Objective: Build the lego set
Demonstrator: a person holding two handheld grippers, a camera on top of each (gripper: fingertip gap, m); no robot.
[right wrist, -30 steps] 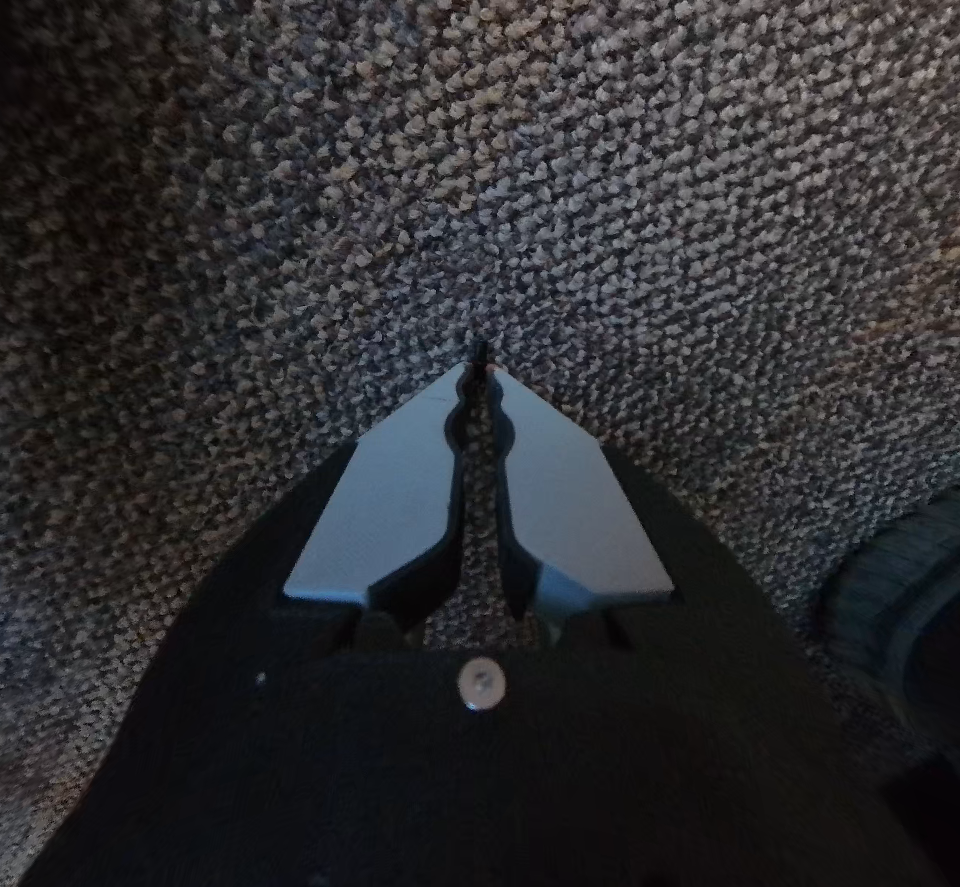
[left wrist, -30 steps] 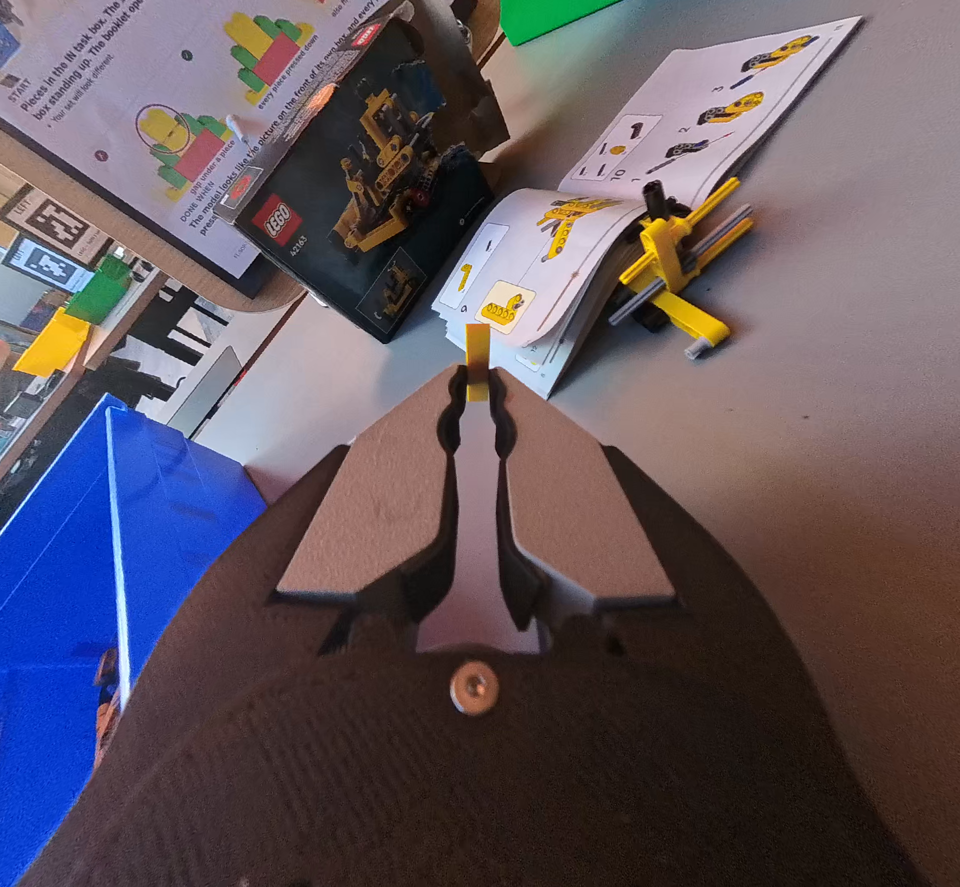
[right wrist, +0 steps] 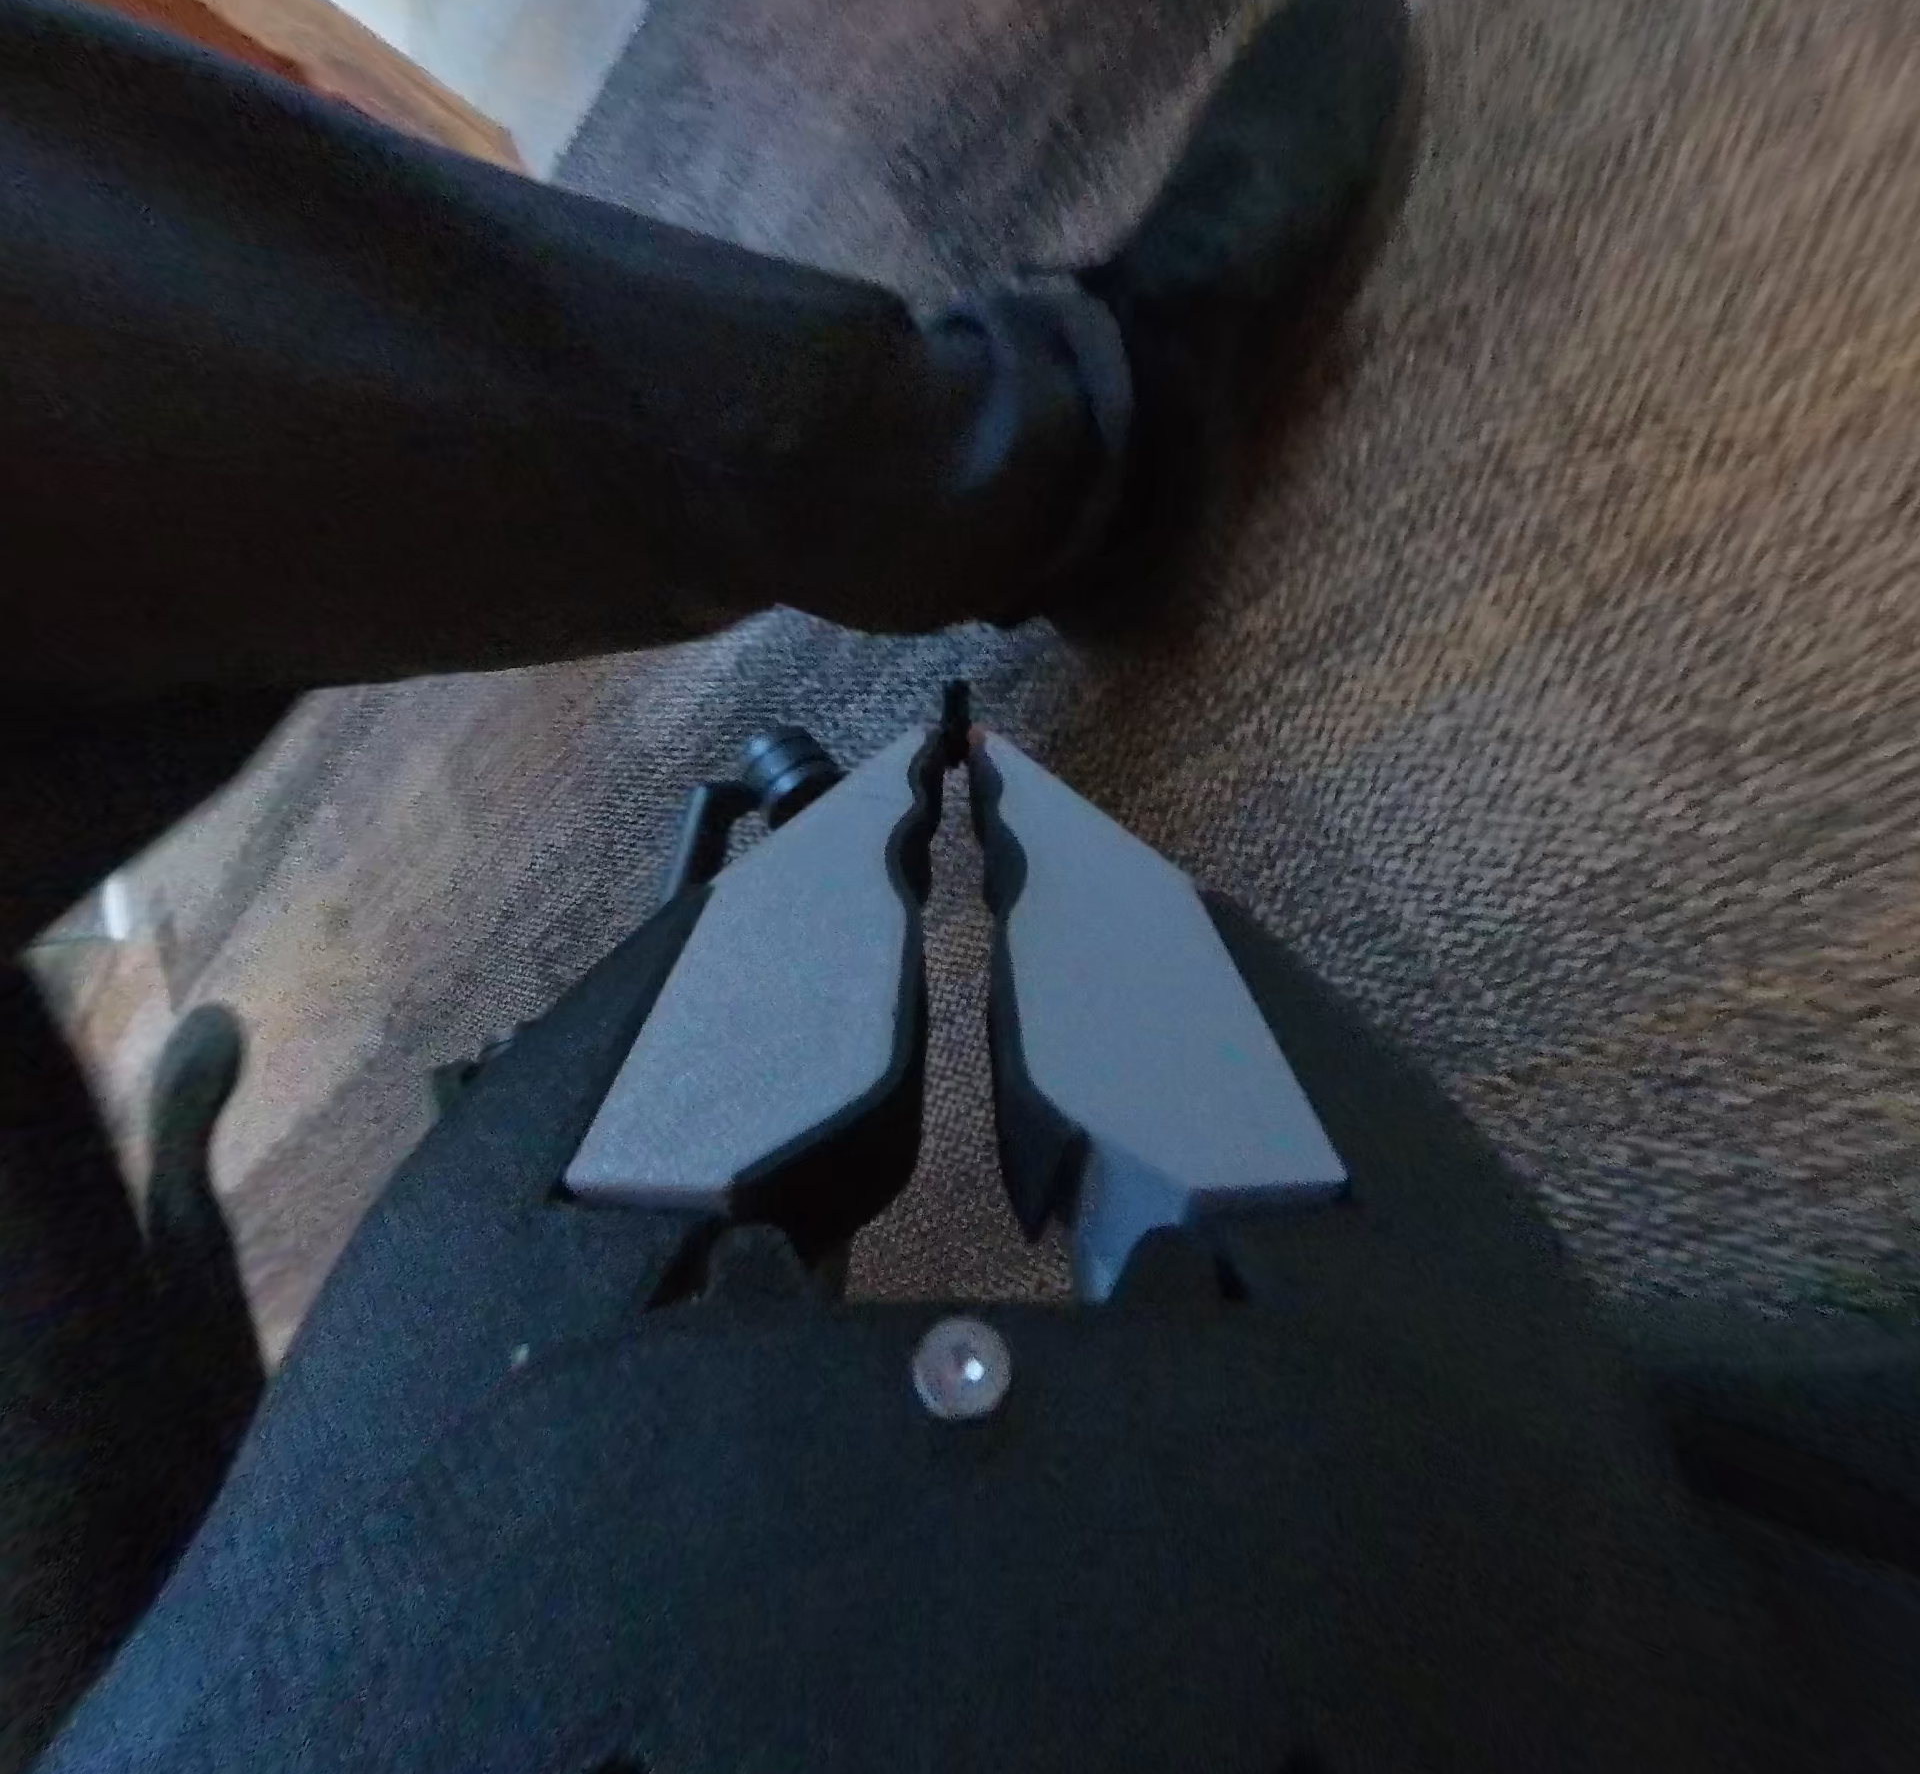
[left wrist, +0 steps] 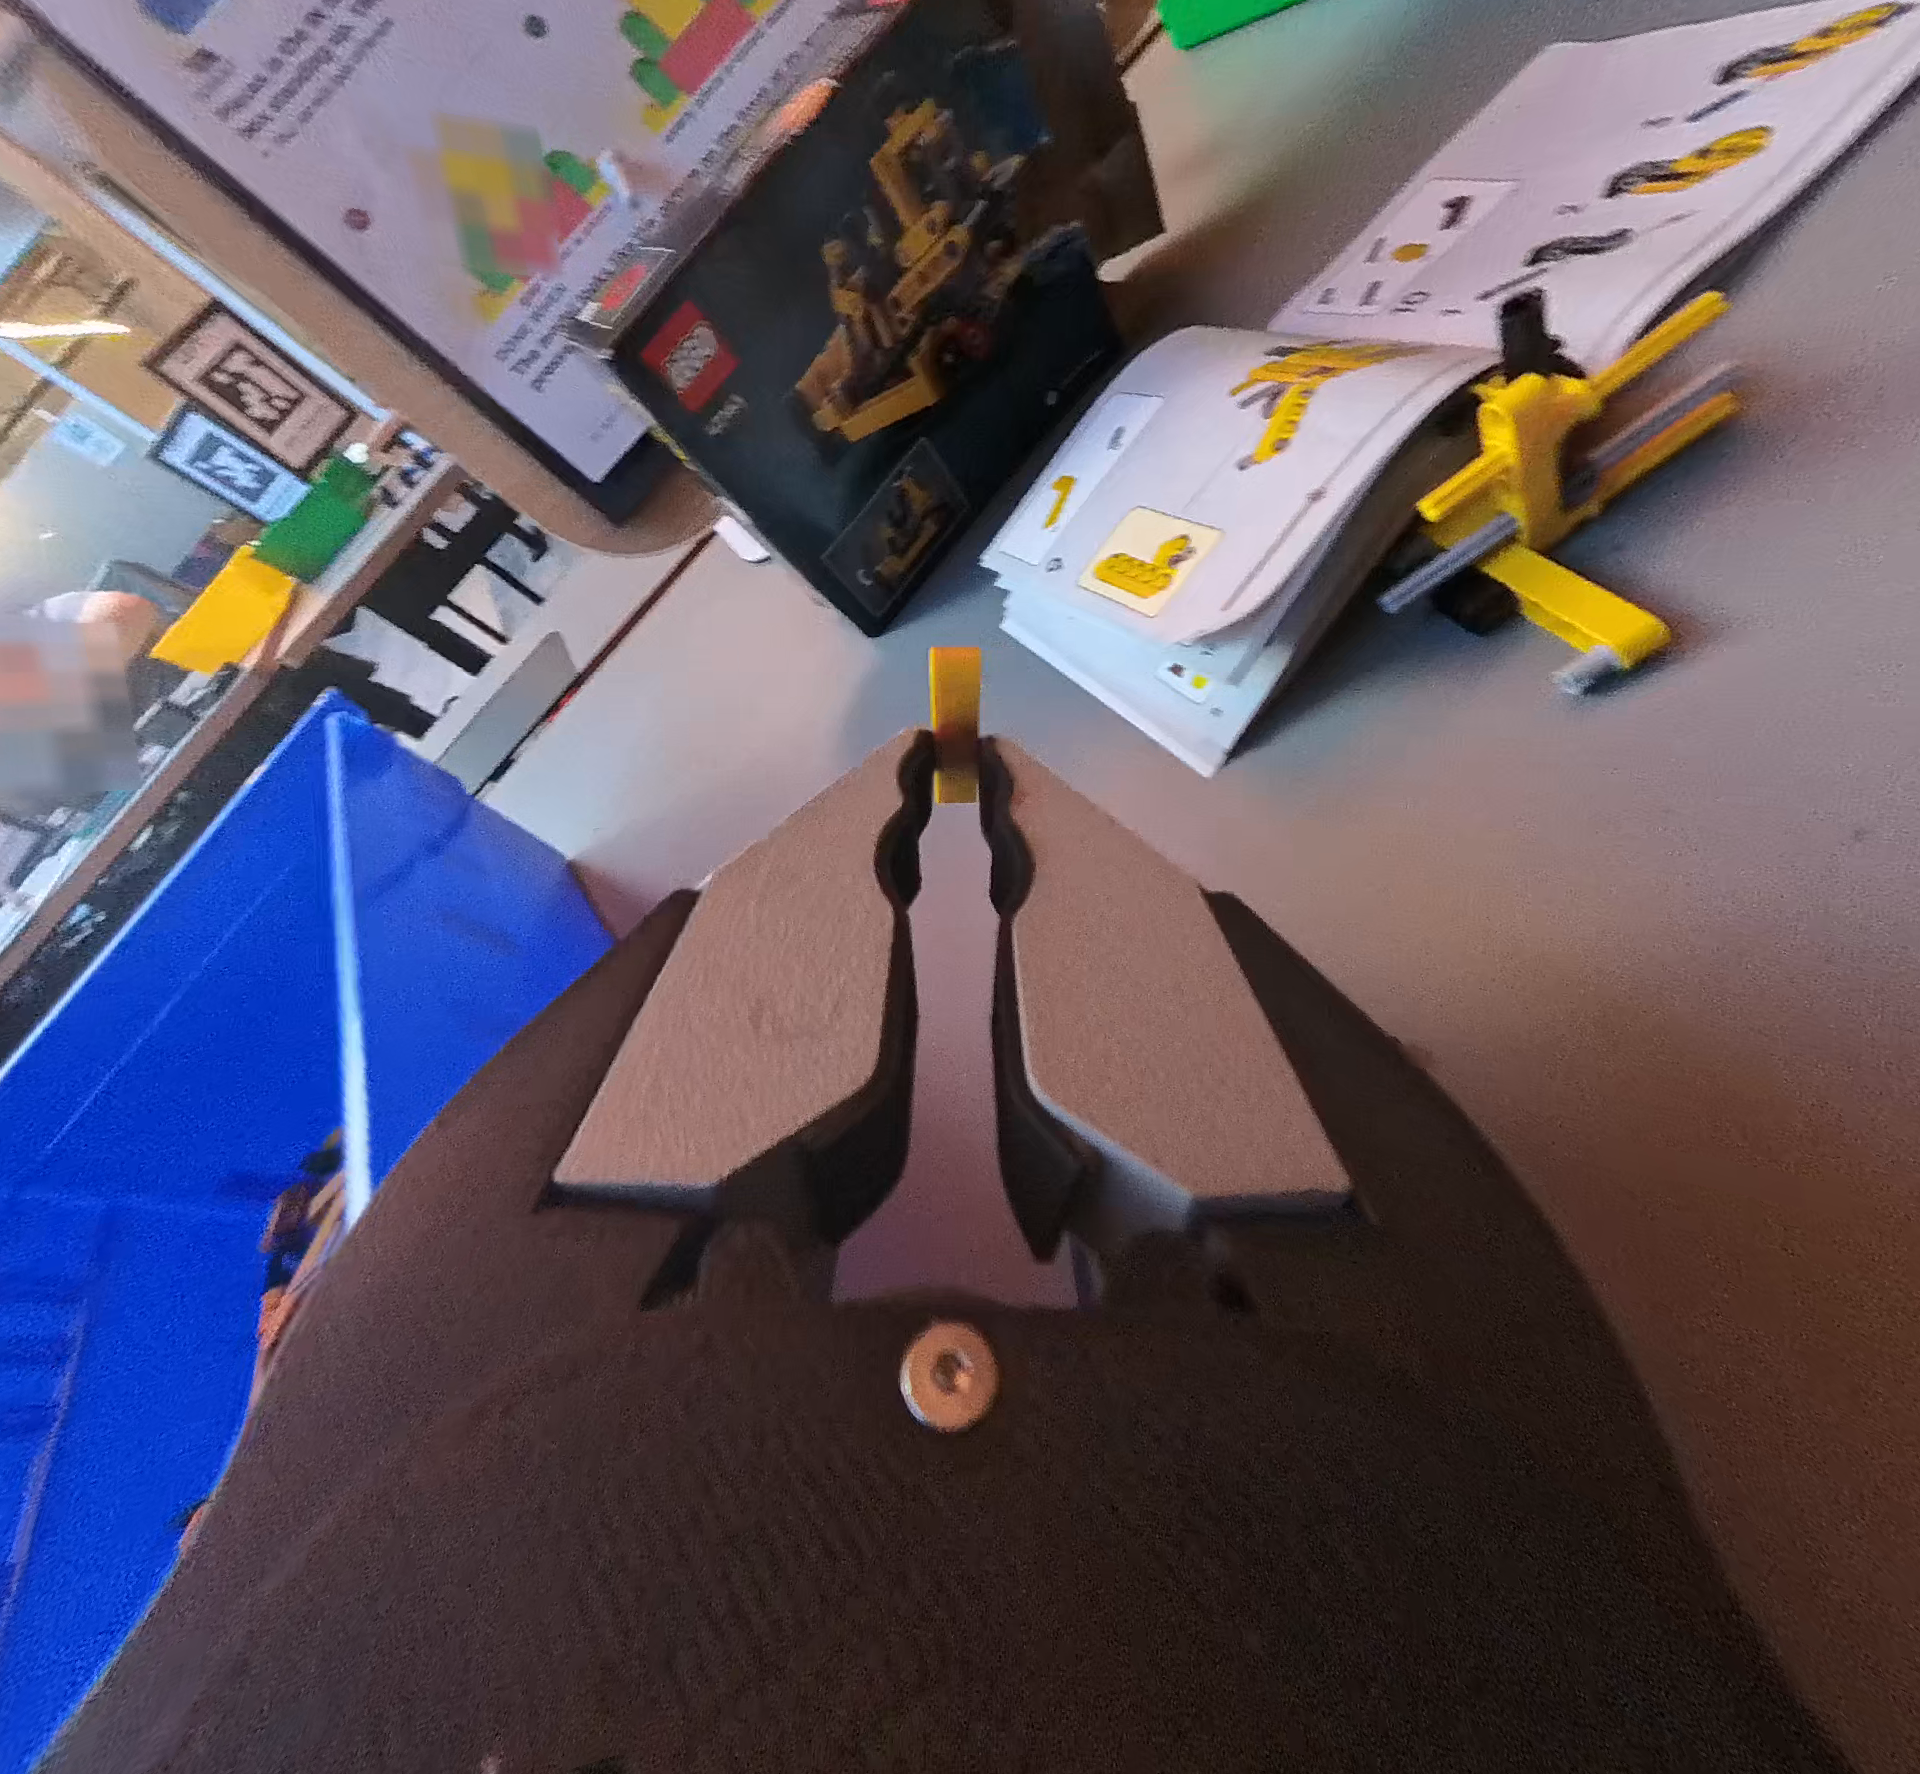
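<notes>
Left hand-held gripper (left wrist: 956,768) pinches a thin yellow piece (left wrist: 956,716) edge-on above the desk (left wrist: 1455,893), near the booklet (left wrist: 1247,498) & yellow model (left wrist: 1538,477), so keep squeeze steady; right hand-held gripper (right wrist: 956,737), over carpet (right wrist: 1507,685), prob. nips a tiny black bit (right wrist: 956,708).

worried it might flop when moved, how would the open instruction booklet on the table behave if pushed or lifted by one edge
The instruction booklet looks floppy: its top pages already curl upward. It would probably slide easily on the smooth grey table. One side lies over the yellow brick assembly, so pushing it may drag or tip that.
</notes>
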